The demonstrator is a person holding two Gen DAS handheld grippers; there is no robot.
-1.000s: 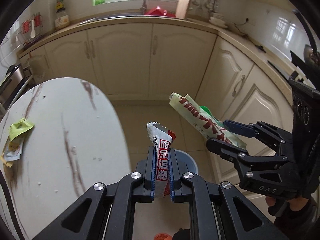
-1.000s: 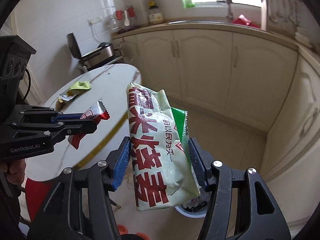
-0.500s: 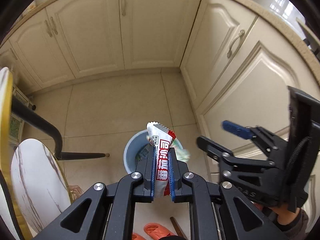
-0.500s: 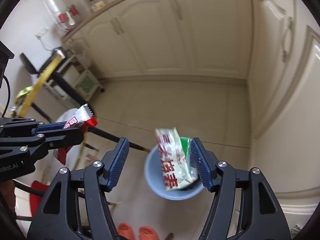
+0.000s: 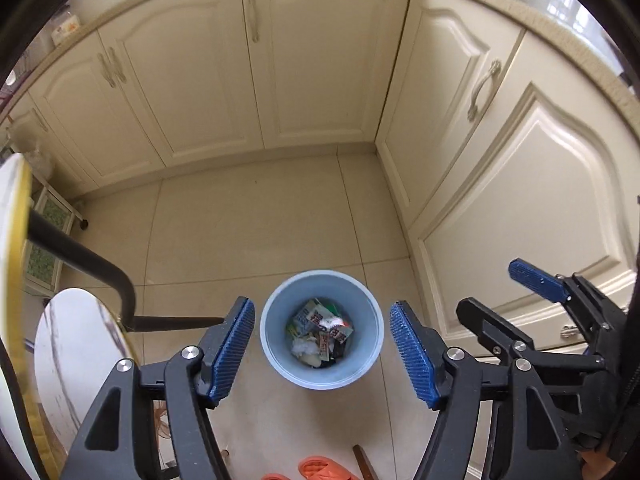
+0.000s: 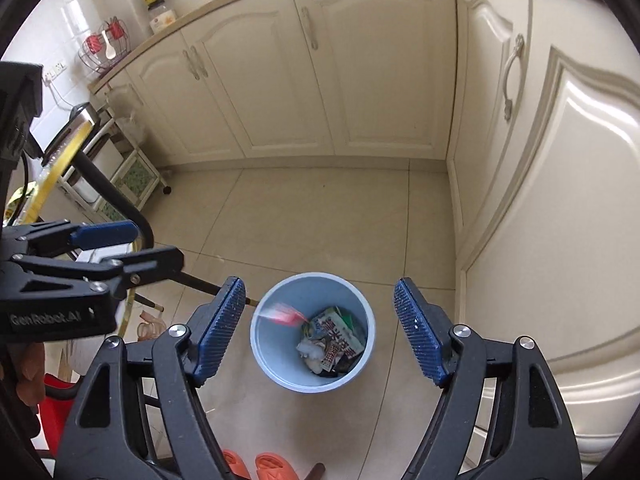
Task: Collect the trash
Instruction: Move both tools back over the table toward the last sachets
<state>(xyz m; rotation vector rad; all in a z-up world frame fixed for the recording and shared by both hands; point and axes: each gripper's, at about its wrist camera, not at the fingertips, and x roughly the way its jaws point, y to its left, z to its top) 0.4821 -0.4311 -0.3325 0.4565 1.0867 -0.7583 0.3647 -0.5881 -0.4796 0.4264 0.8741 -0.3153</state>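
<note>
A light-blue trash bin [image 5: 276, 356] [image 6: 260, 356] stands on the tiled floor below both grippers, part full of wrappers. The green-and-white snack packet [image 6: 338, 338] [image 5: 307, 315] lies inside it. The small red-and-white wrapper [image 6: 285, 314] is a blurred streak falling at the bin's mouth; in the left wrist view it [image 5: 331, 323] is among the trash. My left gripper [image 5: 321, 307] [image 6: 158, 244] hangs over the bin, jaws opening, nothing between them. My right gripper [image 6: 319, 285] [image 5: 488, 286] is beside it, jaws also opening and empty.
Cream cabinets [image 5: 320, 64] line the back and right sides of the floor. A round marble table with a yellow rim [image 5: 16, 248] and black leg [image 5: 92, 264] is at left. Orange slippers [image 6: 256, 466] lie near the bottom edge. A wire rack [image 6: 132, 172] stands at back left.
Both grippers swung from table height down over the bin. The right let the green-and-white packet drop in, then the left opened and released the red-and-white wrapper.
</note>
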